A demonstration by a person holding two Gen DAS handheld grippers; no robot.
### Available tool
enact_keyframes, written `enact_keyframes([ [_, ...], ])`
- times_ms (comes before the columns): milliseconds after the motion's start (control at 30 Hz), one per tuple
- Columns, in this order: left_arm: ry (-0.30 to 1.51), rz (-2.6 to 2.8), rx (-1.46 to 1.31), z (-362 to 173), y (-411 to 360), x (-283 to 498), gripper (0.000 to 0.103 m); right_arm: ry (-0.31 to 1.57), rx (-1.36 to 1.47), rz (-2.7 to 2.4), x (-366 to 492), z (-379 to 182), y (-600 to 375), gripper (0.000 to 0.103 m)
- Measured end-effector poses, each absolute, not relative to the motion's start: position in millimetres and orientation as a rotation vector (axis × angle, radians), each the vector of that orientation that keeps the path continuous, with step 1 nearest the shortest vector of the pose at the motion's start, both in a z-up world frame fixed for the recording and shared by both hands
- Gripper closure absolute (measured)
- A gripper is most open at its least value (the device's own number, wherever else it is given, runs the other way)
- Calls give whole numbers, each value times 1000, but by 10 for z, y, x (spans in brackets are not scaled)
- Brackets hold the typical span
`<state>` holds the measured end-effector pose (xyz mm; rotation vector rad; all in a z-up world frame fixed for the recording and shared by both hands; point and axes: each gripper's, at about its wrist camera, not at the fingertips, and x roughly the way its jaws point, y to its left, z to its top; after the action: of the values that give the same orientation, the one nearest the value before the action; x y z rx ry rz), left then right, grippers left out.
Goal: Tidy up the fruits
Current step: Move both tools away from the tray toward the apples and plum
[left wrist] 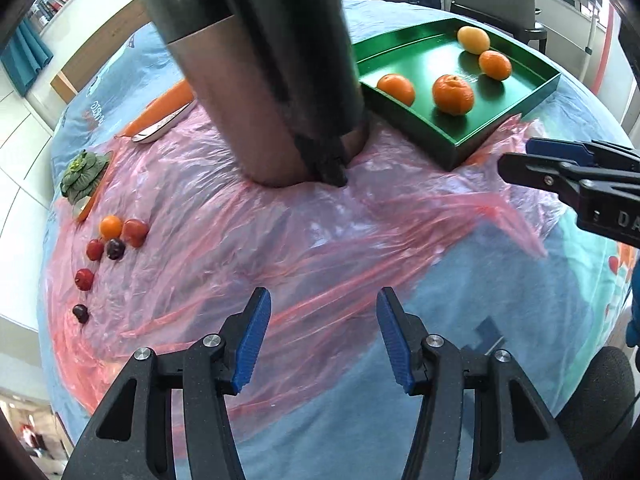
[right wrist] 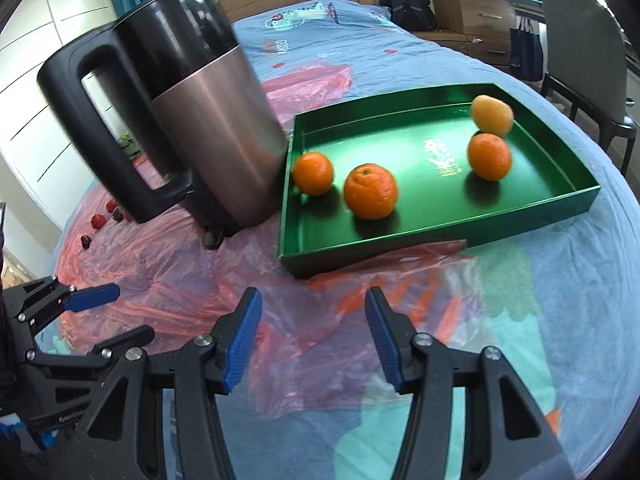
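Four fruits already sit in the green tray (right wrist: pixel 576 196): three oranges (right wrist: pixel 370 191) plus a paler yellow fruit (right wrist: pixel 491 115) at the far end, spread apart, none touching the pale one's neighbour clearly enough to call. Tray rests on the blue bedspread (right wrist: pixel 560 320), its near corner lying on the crumpled pink plastic sheet (left wrist: pixel 280 240), probably there to keep the fabric clean. Remaining task items: a cluster of small fruits (left wrist: pixel 114 238), one orange and several red or dark ones, loose on the plastic at the far left, well apart from the tray, with a tall metal kettle (right wrist: pixel 208 128) standing between them. Left gripper (left wrist: pixel 324 336) hovers over the plastic, jaws parted, nothing between the pads. Right gripper (right wrist: pixel 314 336) likewise released and empty, pointed toward the tray's near edge. Both angled down at the bed. Judgement: sorting is partway, big citrus done, small fruits left; left gripper is the nearer one for them. Risk guess: small round fruit may roll on slick plastic, and the kettle blocks a straight path to the tray. Leafy green vegetable (left wrist: pixel 82 176) and a carrot (left wrist: pixel 160 112) lie farther back, not fruit.
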<state>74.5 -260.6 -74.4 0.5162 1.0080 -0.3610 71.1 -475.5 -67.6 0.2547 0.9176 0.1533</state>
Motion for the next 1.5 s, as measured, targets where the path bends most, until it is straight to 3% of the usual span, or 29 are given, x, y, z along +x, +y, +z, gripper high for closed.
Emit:
enact_keyframes([
  [400, 967, -216, 535, -768, -1813, 934, 54, 975, 200, 401, 624, -765, -3805, 34],
  [933, 949, 74, 564, -763, -801, 1108, 50, 905, 151, 696, 896, -740, -2696, 34],
  [1500, 914, 287, 411, -721, 43, 1664, 50, 824, 48, 748, 1745, -628, -1914, 34],
])
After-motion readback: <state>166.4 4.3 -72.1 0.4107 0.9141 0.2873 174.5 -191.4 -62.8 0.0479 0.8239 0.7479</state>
